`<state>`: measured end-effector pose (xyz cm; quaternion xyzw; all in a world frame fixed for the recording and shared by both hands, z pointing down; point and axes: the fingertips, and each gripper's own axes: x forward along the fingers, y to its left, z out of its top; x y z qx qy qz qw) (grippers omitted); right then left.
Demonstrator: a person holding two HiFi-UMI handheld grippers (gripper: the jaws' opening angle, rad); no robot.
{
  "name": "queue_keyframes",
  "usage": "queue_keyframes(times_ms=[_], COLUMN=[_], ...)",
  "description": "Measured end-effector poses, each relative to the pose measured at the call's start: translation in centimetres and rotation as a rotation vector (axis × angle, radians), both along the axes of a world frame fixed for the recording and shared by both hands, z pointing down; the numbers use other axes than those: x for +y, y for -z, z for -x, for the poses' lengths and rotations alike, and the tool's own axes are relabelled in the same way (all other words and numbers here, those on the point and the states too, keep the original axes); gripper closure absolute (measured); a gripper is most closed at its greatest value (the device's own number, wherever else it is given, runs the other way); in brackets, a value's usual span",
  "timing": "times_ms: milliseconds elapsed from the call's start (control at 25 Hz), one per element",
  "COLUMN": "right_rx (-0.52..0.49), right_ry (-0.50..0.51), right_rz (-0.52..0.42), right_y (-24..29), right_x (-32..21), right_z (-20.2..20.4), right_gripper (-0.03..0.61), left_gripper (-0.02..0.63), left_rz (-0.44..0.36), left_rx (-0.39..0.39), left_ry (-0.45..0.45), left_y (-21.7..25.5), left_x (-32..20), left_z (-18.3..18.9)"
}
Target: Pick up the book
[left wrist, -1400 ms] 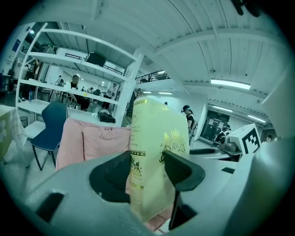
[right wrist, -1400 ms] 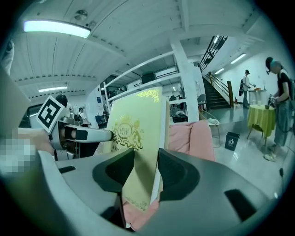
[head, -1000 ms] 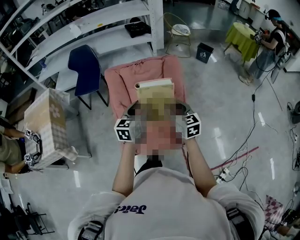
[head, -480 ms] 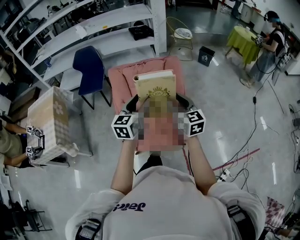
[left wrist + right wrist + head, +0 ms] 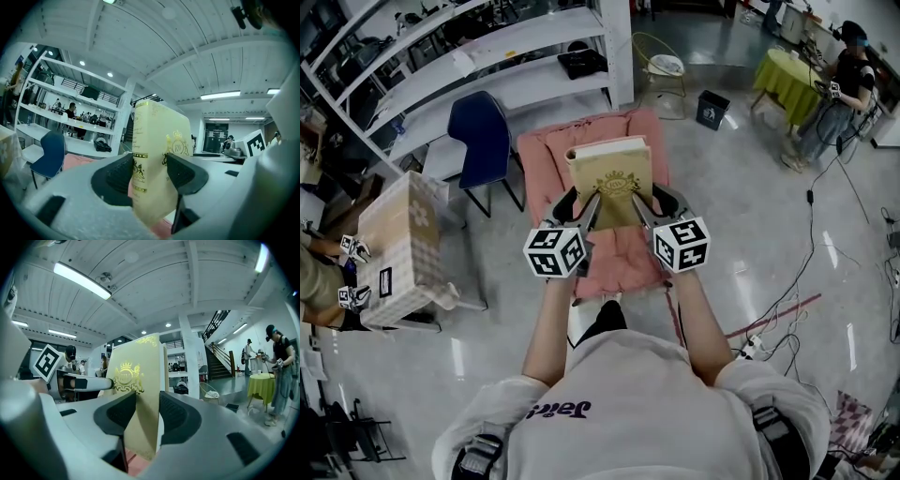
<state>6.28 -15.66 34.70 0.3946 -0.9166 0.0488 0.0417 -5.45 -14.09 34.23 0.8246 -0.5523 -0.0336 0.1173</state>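
Observation:
A cream hardcover book (image 5: 610,178) with a gold crest is held up over the pink cushioned seat (image 5: 546,150), its cover facing me. My left gripper (image 5: 587,212) is shut on the book's near left corner and my right gripper (image 5: 641,212) on its near right corner. In the left gripper view the book (image 5: 154,140) stands between the dark pads (image 5: 118,177), which press on both faces around the left gripper (image 5: 149,174). The right gripper view shows the book (image 5: 137,385) pinched in the same way by the right gripper (image 5: 147,413).
A blue chair (image 5: 482,139) stands left of the pink seat, with white shelving (image 5: 487,56) behind it. A patterned carton (image 5: 398,246) is at the far left. A wire chair (image 5: 662,71), a black bin (image 5: 709,106), a green table (image 5: 786,75) with a person (image 5: 851,82) beside it, and floor cables (image 5: 787,309) lie to the right.
Both grippers have risen with the book, lifting it off the pink seat. Its cover now shows more fully. Little has moved in the last half second.

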Motion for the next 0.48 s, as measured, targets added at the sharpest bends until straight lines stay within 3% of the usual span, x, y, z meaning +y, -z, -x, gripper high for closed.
queue_keyframes(times_ms=[480], right_rx=[-0.018], right_ry=[-0.009], right_rz=[-0.028], right_y=[0.72], right_x=[0.43], right_z=[-0.83], right_gripper=[0.416], left_gripper=[0.383], left_rz=[-0.035], left_rx=[-0.013], left_ry=[-0.005], left_y=[0.95], left_x=[0.39], left_z=[-0.81])
